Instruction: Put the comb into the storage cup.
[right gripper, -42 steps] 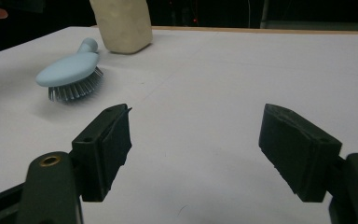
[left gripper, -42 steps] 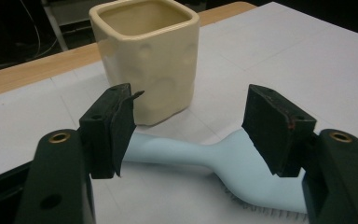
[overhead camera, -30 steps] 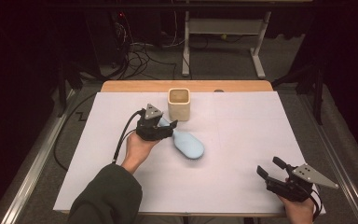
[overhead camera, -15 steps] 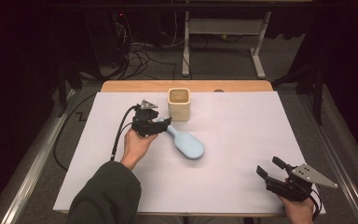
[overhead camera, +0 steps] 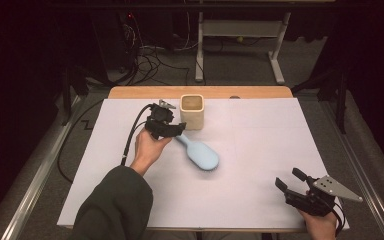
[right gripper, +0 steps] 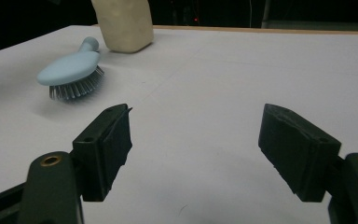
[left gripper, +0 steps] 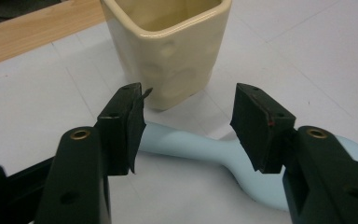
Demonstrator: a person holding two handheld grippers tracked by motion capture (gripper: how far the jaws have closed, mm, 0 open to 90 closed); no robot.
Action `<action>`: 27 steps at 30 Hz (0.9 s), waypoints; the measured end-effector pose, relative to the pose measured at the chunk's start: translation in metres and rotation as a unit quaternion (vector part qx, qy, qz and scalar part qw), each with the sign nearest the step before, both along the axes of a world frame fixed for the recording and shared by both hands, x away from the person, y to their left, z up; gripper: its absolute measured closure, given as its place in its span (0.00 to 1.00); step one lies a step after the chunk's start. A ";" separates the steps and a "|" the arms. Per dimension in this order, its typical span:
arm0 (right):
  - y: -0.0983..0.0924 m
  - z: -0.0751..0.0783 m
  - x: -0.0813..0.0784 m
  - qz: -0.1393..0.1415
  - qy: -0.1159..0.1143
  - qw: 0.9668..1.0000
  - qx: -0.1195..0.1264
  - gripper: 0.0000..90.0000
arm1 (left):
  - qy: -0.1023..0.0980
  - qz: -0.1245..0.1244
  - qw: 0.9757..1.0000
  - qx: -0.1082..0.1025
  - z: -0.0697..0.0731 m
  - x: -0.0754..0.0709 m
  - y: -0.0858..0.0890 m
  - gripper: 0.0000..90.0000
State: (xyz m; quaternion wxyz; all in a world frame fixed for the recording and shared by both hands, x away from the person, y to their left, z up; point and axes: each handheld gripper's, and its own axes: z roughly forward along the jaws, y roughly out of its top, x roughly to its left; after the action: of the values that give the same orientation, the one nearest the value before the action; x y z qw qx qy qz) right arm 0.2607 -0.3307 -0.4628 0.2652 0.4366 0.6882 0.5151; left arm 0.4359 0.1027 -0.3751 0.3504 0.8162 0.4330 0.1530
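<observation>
Your left tool (overhead camera: 176, 131) has shifted away from the brush head toward the cup (overhead camera: 192, 111) since a second ago, and its jaws have just been closing — the brush handle lies between them in the left gripper view, but the pads aren't pressing on it, gap on both sides. So the left tool (left gripper: 189, 119) is spread, holding nothing.

Hairbrush (overhead camera: 201, 153): light blue, lying on the white table (overhead camera: 260, 140) cover, bristles down. Handle end sits just beside the cup's base, head angled away from the cup toward your side. Same brush (left gripper: 191, 149) seen from the left tool — handle runs crosswise under the jaws, cup (left gripper: 168, 51) right behind it.

Right tool (overhead camera: 292, 181): well away from the cup, at the near right corner of the table, jaws spread, nothing between them — just bare cover. Its view puts the brush (right gripper: 72, 72) and cup (right gripper: 123, 23) far off ahead-left of the right tool (right gripper: 196, 140).
</observation>
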 end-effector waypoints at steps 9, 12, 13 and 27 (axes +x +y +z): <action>0.000 0.000 0.000 0.003 -0.001 1.000 0.000 0.29 | 0.029 -0.007 0.998 0.058 -0.004 0.018 -0.013 0.56; 0.000 0.000 0.000 0.003 -0.001 1.000 0.000 0.29 | 0.039 -0.005 0.996 0.080 -0.005 0.023 -0.018 0.57; 0.000 0.000 0.000 0.004 -0.001 1.000 0.000 0.29 | 0.043 -0.004 0.995 0.085 -0.006 0.025 -0.019 0.58; 0.000 0.000 0.000 0.004 0.001 1.000 0.000 0.29 | 0.100 -0.006 0.989 0.110 -0.020 0.045 -0.026 0.64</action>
State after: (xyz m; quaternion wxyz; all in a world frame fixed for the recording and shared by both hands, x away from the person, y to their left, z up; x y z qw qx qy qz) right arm 0.2612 -0.3305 -0.4630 0.2626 0.4341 0.6901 0.5161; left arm 0.4807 0.0764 -0.3947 0.2142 0.8637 0.4412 0.1158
